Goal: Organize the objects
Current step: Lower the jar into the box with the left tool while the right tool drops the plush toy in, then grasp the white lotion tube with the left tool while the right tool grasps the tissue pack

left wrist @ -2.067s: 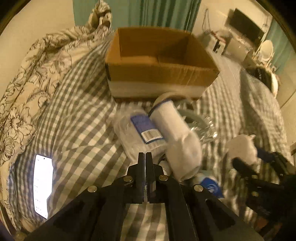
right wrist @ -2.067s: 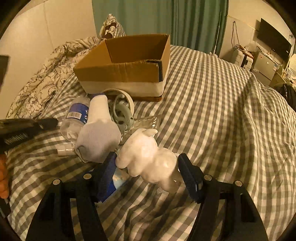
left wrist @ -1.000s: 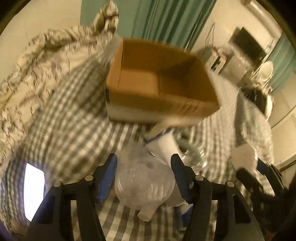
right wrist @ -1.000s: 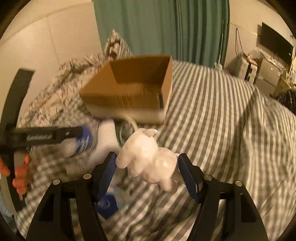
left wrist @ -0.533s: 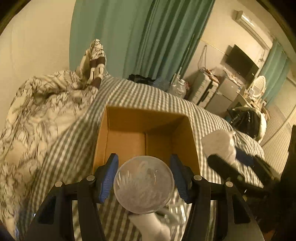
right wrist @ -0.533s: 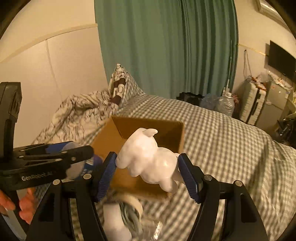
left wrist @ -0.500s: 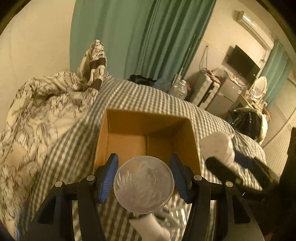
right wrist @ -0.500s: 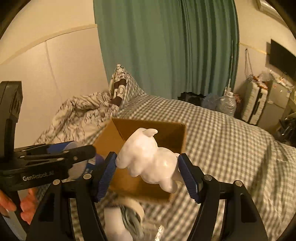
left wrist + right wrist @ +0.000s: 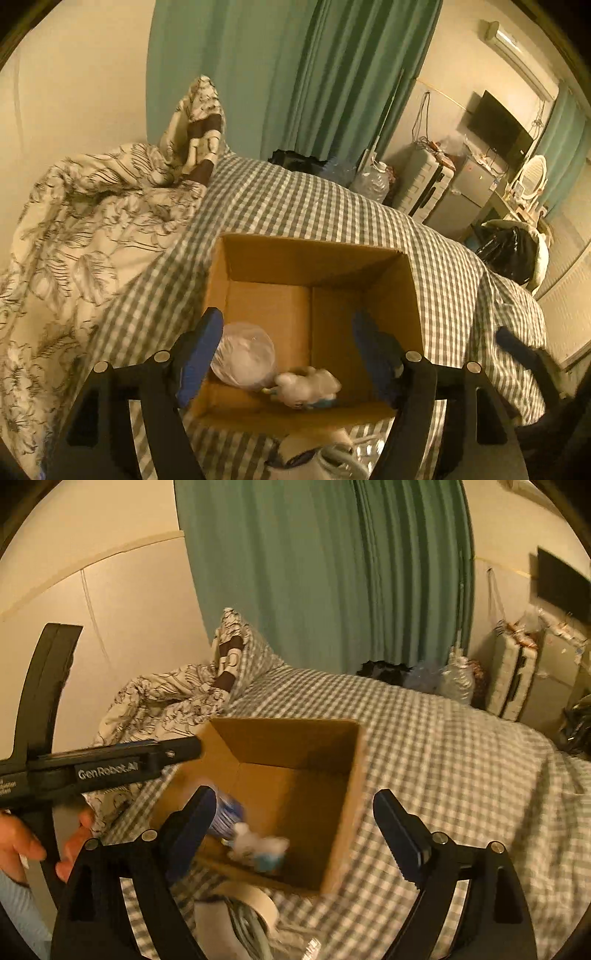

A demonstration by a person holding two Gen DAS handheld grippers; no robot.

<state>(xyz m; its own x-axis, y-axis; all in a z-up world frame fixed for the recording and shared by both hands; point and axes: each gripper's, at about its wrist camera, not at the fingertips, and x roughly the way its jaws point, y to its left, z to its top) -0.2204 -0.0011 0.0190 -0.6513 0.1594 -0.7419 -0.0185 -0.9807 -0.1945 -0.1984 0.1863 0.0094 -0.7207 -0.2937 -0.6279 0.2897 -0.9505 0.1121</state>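
**Both Items Released Into Box**

Since the earlier frame, the plastic bottle (image 9: 243, 354) and white plush toy (image 9: 308, 386) have left the jaws and lie in the cardboard box (image 9: 314, 254), lower centre. Left gripper (image 9: 291, 347) and right gripper (image 9: 299, 827) stand spread wide, empty.

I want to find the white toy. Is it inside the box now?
Inside. The white toy lies on the cardboard box floor beside the plastic bottle.

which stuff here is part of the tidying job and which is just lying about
Job:
box
bottle and white toy, both in the box
tape roll, on the bed by the box
left gripper and right gripper, both open

Lying about:
duvet
curtain
TV
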